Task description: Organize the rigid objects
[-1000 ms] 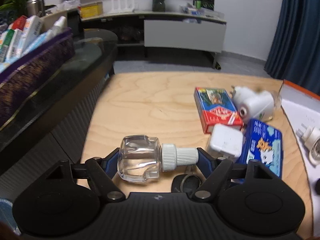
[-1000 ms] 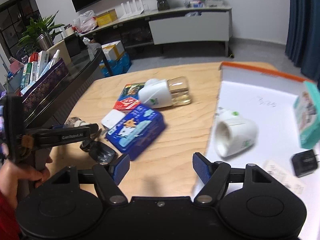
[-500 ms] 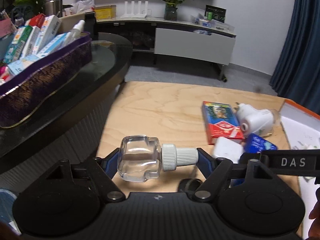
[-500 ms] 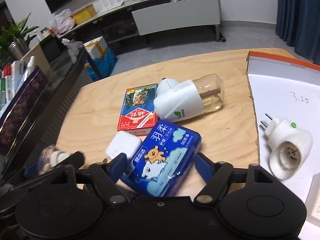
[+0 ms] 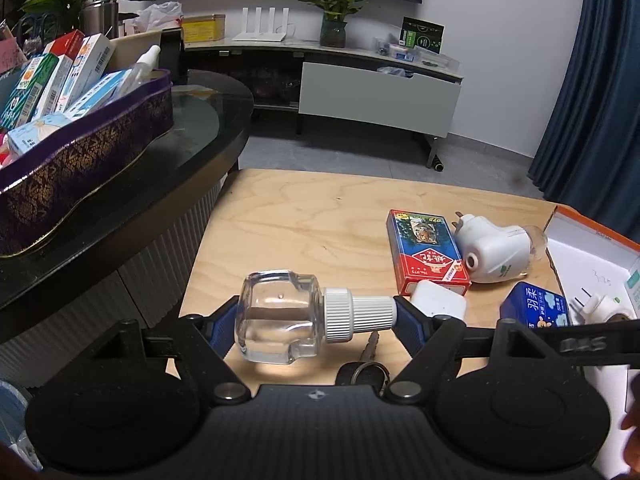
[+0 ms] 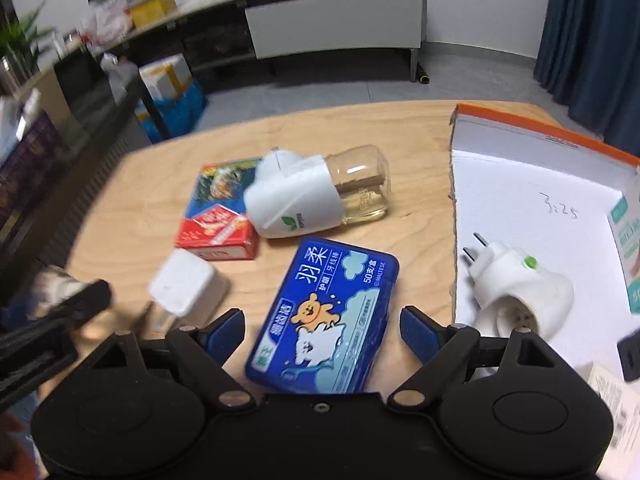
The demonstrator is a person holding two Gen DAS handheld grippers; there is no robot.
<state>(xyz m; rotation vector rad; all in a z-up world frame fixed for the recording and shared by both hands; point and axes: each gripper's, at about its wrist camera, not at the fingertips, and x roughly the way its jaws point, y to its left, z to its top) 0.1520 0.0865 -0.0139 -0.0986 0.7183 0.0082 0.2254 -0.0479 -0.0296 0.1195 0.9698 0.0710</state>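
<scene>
My left gripper [image 5: 316,316] is shut on a clear glass bottle [image 5: 280,320] with a white ribbed cap, held lengthwise between the pads just above the wooden table [image 5: 312,216]. My right gripper [image 6: 322,320] hangs over a blue floss-pick box [image 6: 328,312]. Its jaws are opening, the box lies between them, and the pads stand clear of its sides. Beyond it lie a red and blue card box [image 6: 218,216], a white plug-in vaporizer with a glass bottle [image 6: 304,196] and a white charger cube [image 6: 186,284]. A key [image 5: 370,348] lies under the left gripper.
An orange-rimmed white tray [image 6: 520,184] at the right holds a white plug-in unit [image 6: 520,288], a teal box [image 6: 628,248] and a black adapter [image 6: 630,348]. At the left, a dark glass table [image 5: 208,128] carries a purple tin [image 5: 80,148] full of boxes.
My right gripper has swung left from beside the tray to over the blue box, and its jaws have widened. The left gripper keeps its hold on the bottle, almost still.
</scene>
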